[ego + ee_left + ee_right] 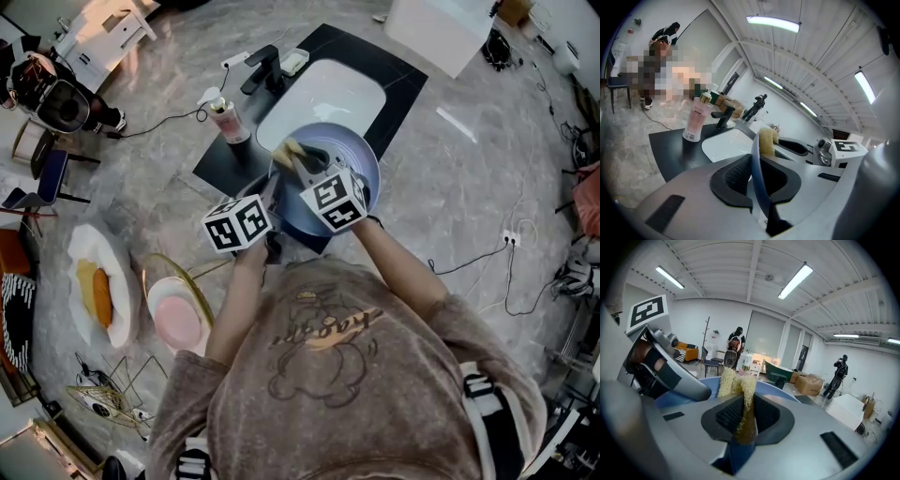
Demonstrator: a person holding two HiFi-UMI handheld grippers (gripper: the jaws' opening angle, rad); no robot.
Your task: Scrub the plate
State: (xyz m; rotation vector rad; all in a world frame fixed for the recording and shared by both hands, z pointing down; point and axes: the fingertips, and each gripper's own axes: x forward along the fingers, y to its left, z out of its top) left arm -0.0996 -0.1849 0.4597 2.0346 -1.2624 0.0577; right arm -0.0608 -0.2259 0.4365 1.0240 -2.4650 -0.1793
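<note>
Two grippers, one plate. The left gripper [757, 174] clamps the rim of the blue plate [349, 148] above one white sink [319, 98]. The right gripper [743, 414] pinches one yellow sponge [289, 150] at the plate's face.

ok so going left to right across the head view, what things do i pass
white plate of food → pink dish → pink bottle → blue plate → power strip on the floor

Black counter [328, 42] (basin [319, 98] inset) bears pink bottle [230, 120].
</note>
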